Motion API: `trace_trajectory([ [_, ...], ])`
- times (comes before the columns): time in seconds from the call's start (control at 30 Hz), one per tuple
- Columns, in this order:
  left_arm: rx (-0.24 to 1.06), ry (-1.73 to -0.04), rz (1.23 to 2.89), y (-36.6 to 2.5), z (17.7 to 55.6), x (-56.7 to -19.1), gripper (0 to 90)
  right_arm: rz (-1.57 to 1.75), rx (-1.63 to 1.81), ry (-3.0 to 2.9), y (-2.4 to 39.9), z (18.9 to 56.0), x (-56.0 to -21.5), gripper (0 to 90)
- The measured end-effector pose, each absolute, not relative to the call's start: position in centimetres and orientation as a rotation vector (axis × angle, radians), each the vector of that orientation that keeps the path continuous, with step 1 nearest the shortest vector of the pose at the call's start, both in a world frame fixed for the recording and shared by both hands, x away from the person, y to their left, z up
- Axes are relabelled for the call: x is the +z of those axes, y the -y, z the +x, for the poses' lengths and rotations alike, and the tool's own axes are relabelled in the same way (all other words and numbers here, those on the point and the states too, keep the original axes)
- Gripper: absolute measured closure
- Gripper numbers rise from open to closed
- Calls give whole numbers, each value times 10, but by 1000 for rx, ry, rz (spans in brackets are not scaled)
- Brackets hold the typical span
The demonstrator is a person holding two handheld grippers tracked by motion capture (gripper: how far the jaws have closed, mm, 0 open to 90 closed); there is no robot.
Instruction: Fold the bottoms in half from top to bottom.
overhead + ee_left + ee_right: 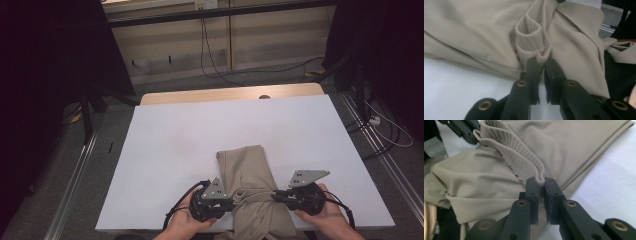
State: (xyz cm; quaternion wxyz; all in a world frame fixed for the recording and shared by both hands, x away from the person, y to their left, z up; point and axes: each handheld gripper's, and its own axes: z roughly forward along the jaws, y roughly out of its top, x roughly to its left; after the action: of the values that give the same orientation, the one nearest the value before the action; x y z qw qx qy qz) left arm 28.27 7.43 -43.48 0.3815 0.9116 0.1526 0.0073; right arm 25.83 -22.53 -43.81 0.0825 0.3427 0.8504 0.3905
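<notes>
On the white table point(165, 145), the beige garment point(247, 170) apparently lies lengthwise away from the person, both jaws clamped on its ribbed hem.

The beige garment point(252, 195) runs off the high view's bottom edge.

White table point(165, 145); beige cloth point(250, 170) lying on it.
</notes>
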Motion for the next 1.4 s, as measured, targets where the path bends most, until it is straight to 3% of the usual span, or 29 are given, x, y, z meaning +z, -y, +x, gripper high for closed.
trace_trajectory([
  [0.13,-18,-386,2334,-79,278,-433,728,1001,1230,-2590,224,255,-437,682],
  [0.23,-6,-398,2320,-83,276,-430,575,986,1297,-2617,224,252,-433,569],
  [0.27,5,-401,2303,-84,278,-427,480,974,1323,-2604,224,253,-427,517],
  [0.43,169,-484,2255,-89,306,-416,385,989,1327,-2517,224,266,-418,423],
  [0.53,135,-611,2184,-93,338,-416,334,1039,1332,-2460,227,286,-414,388],
  [0.67,163,-727,2152,-87,380,-416,347,1104,1300,-2426,228,327,-414,410],
  [0.77,232,-817,2132,-80,410,-415,411,1189,1260,-2371,226,360,-418,500],
  [0.83,164,-858,2105,-75,427,-417,423,1234,1226,-2362,222,378,-423,627],
  [0.97,227,-813,2185,-63,432,-426,461,1252,1136,-2339,211,401,-429,633],
  [1.07,193,-865,2209,-67,429,-440,478,1267,1149,-2312,211,416,-437,613],
  [1.17,119,-937,2148,-78,428,-442,552,1271,1120,-2349,211,421,-451,602],
  [1.23,172,-886,2176,-79,428,-442,551,1254,1097,-2353,209,419,-459,575],
  [1.4,160,-869,2150,-80,427,-439,522,1217,1129,-2360,208,418,-461,551],
])
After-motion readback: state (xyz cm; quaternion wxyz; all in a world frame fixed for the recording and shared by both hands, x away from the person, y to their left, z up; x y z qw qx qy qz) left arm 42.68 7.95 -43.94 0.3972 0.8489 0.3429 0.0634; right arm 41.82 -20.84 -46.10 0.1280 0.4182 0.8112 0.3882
